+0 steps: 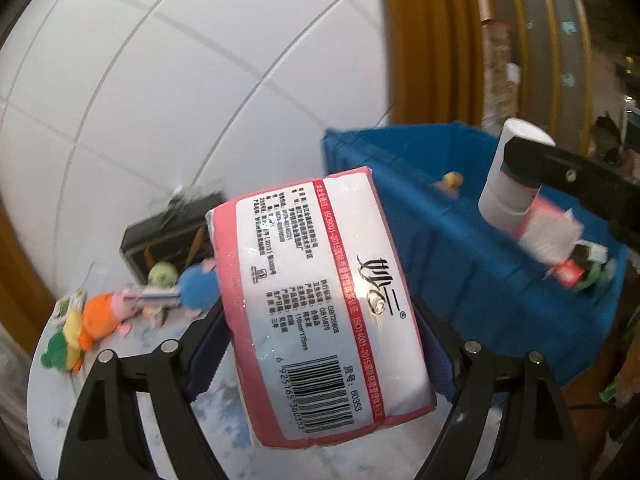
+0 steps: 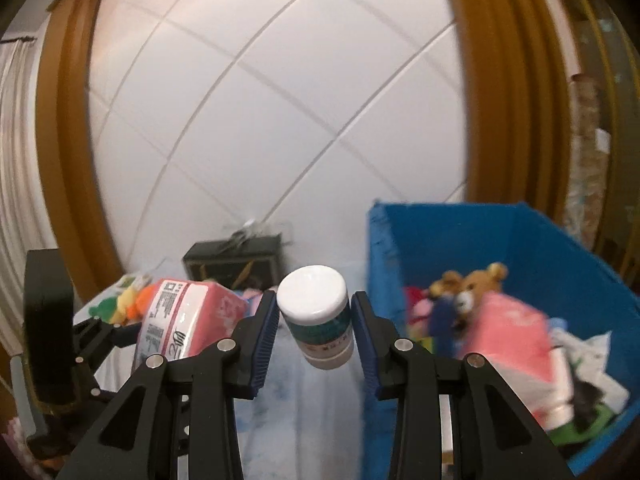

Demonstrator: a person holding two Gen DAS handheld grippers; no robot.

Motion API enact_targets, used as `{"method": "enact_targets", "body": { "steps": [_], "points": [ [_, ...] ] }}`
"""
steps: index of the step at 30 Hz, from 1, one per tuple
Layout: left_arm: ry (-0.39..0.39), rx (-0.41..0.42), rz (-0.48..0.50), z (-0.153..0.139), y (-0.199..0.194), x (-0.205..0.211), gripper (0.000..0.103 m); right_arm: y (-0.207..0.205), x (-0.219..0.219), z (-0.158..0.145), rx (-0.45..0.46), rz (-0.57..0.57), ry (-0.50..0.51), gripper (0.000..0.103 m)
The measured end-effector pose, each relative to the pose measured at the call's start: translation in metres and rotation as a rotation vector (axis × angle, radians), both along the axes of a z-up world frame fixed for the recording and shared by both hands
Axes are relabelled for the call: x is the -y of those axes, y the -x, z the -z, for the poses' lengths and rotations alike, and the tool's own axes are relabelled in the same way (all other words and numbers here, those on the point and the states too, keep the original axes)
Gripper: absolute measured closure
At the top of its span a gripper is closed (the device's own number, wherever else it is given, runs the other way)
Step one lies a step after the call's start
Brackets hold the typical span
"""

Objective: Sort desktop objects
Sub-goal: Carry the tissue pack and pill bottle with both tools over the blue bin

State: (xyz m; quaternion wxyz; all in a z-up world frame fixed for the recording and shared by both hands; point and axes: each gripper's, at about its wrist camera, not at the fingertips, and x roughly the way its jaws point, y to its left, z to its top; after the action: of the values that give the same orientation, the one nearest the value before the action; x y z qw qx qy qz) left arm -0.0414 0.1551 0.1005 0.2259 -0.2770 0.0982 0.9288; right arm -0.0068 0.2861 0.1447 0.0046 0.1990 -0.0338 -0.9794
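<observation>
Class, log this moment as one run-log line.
left gripper: holds tissue pack | right gripper: holds bottle | blue bin: partly filled

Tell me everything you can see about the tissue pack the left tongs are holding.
The tissue pack is a soft rectangular block in glossy plastic wrap, pink at the edges, with a white label bearing red bands, black print and a barcode. It looks sealed and full. The left tongs clamp its two long sides, holding it tilted in the air above the table, left of the blue bin.
</observation>
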Motion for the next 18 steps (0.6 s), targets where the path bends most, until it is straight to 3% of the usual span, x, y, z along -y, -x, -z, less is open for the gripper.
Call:
{"method": "enact_targets", "body": {
  "steps": [9,18],
  "points": [
    [-0.06,-0.051,0.132,-0.04,-0.029,-0.089,0.019,-0.047,-0.087,-0.02,-0.048,0.146,-0.008,0.068],
    [-0.026,0.004,0.259,-0.032,-0.043,-0.192,0.019,-0.075,-0.183,-0.006,-0.004,0.293,0.009,0.071]
  ]
}}
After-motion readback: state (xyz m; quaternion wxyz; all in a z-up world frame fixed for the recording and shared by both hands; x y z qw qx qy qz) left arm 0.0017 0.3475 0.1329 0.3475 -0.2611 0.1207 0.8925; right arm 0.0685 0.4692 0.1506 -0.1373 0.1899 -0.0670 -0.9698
